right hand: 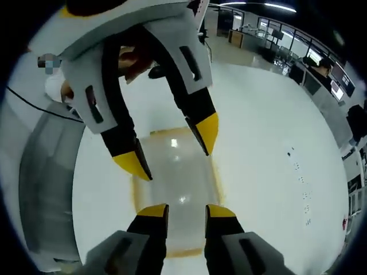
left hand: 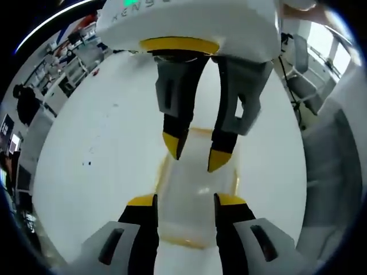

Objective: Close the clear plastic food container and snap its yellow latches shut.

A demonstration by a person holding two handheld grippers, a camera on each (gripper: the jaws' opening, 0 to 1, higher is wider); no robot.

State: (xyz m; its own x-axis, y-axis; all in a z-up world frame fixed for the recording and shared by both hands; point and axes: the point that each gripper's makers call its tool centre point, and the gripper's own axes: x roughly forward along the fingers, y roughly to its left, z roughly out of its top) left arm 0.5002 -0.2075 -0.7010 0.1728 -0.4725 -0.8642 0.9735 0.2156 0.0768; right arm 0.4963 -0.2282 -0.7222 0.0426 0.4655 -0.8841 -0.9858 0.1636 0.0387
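Note:
A clear plastic container with a yellow rim lies flat on the white table, lid on top. My left gripper is open, its yellow-tipped jaws over the container's near end. The right gripper comes down from the top of the left gripper view, open, its tips over the far end. In the right gripper view the container lies between my right gripper, open at the bottom, and the left gripper, open above it. I cannot tell whether any tip touches the lid.
The white table spreads wide around the container. A grey chair-like shape stands beside it, seen too as a grey shape. Office desks and a person in black are far off. A hand holds the left gripper.

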